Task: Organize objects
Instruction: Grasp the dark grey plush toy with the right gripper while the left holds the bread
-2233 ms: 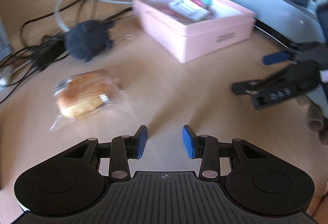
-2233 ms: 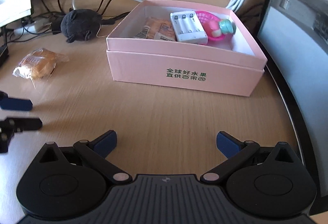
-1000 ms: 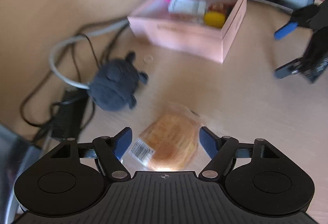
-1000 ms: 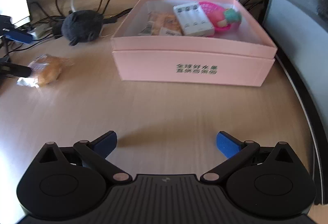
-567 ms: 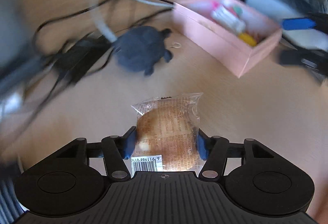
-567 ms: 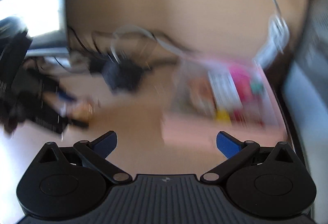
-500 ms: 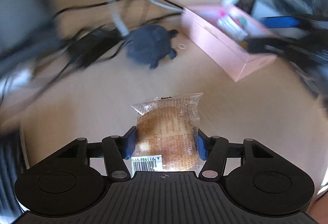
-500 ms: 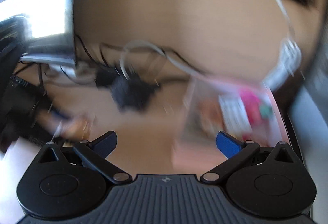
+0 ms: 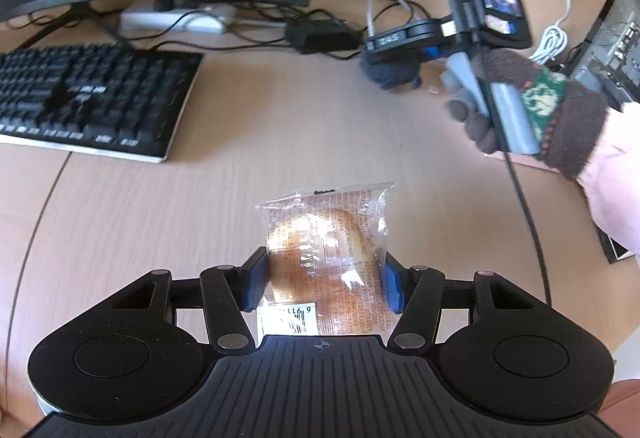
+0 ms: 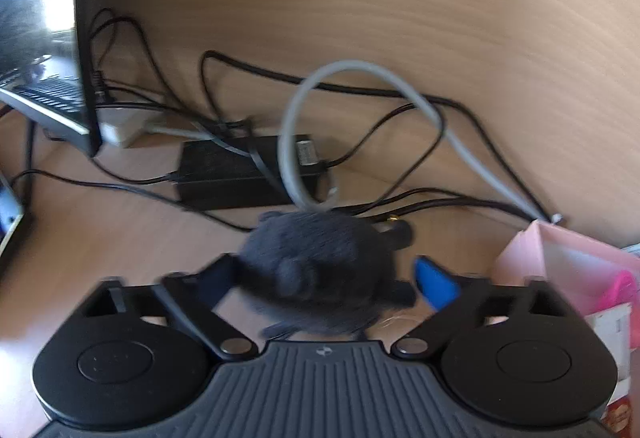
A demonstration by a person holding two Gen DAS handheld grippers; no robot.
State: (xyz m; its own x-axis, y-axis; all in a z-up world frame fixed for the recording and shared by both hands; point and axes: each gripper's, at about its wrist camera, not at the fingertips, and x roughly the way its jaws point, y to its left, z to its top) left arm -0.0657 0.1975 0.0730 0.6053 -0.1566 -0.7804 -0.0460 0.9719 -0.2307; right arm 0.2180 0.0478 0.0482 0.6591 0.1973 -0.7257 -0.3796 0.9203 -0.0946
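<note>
Cables (image 10: pixel 360 85) and power brick (image 10: pixel 240 173) just behind plush toy (image 10: pixel 320 270), keyboard (image 9: pixel 88 105) well apart.

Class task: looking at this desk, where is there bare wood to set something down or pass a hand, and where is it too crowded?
Free: the broad wood between the keyboard, the wrapped bun and the gloved hand. Also the wood left of the bun, below the keyboard. Crowded: the back edge, where cables, a power brick and the dark plush toy sit beside the pink box.

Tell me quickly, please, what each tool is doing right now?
Left tool: shut on the wrapped bun.
Right tool: closing around the dark plush toy; right pad not yet touching.
</note>
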